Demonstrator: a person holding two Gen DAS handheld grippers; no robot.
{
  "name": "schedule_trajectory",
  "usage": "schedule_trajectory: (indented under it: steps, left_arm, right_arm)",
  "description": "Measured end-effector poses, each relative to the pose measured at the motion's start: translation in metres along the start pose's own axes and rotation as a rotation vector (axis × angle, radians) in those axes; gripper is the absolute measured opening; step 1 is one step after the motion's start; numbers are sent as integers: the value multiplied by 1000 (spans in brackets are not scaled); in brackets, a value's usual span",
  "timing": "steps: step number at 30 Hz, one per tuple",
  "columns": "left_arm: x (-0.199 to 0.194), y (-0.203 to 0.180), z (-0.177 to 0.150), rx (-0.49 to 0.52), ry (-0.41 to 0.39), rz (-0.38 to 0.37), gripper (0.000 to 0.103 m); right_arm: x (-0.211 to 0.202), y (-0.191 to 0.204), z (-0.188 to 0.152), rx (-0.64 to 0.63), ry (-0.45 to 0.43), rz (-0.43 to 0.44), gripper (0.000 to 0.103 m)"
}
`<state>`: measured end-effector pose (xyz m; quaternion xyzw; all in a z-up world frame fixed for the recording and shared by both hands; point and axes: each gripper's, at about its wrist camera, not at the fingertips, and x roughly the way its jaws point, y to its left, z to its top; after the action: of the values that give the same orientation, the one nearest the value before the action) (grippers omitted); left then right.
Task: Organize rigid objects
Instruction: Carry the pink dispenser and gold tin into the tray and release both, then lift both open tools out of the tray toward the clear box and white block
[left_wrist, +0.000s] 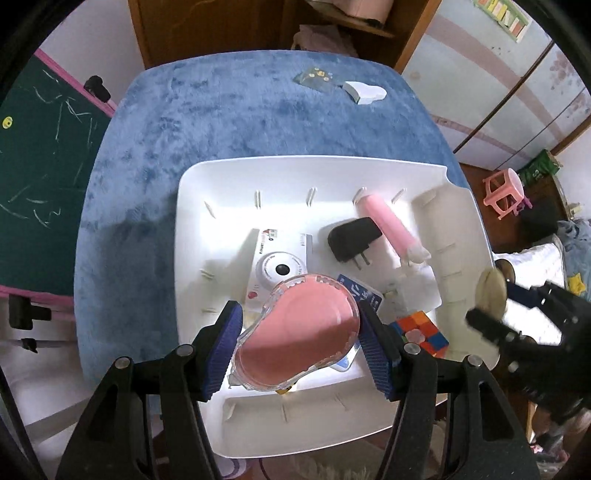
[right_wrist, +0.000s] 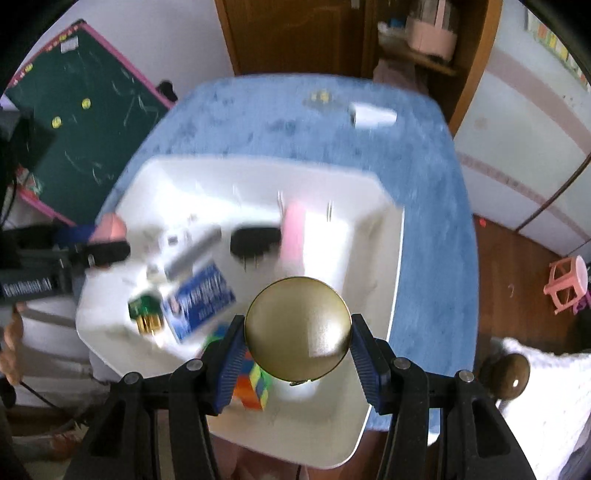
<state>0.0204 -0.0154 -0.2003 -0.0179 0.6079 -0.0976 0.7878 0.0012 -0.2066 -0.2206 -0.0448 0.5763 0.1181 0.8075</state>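
The left gripper (left_wrist: 301, 345) grips a pink tape case (left_wrist: 295, 339) above the white tray (left_wrist: 207, 177) on the blue table (left_wrist: 155, 122). The right gripper (right_wrist: 297, 354) grips a round gold tin (right_wrist: 297, 328) over the tray's right part, above a cube (right_wrist: 255, 384).

A desk (left_wrist: 147, 155) covered with a plush blue fabric is seen from above. A large white plastic tray (left_wrist: 207, 206) with low ribbed walls is set directly on it, toward six o'clock. Toward one o'clock, near the far edge, a small white cloud-shaped block (left_wrist: 365, 94) is laid, with a flat bluish patterned packet (left_wrist: 316, 78) touching it on its eleven o'clock side.
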Motion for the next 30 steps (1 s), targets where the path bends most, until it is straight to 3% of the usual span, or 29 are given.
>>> schedule_trajectory:
  steps: [17, 22, 27, 30]
  left_arm:
    - [35, -43, 20, 101, -10, 14, 66]
    - [39, -47, 23, 120, 10, 18, 67]
    - [29, -44, 24, 110, -13, 1, 78]
    - [18, -41, 25, 101, -36, 0, 79]
  right_arm:
    - [35, 3, -14, -14, 113, -16, 57]
    - [26, 0, -11, 12, 76, 0, 67]
    - [13, -3, -6, 36, 39, 21, 67]
    - [7, -1, -2, 39, 29, 33, 67]
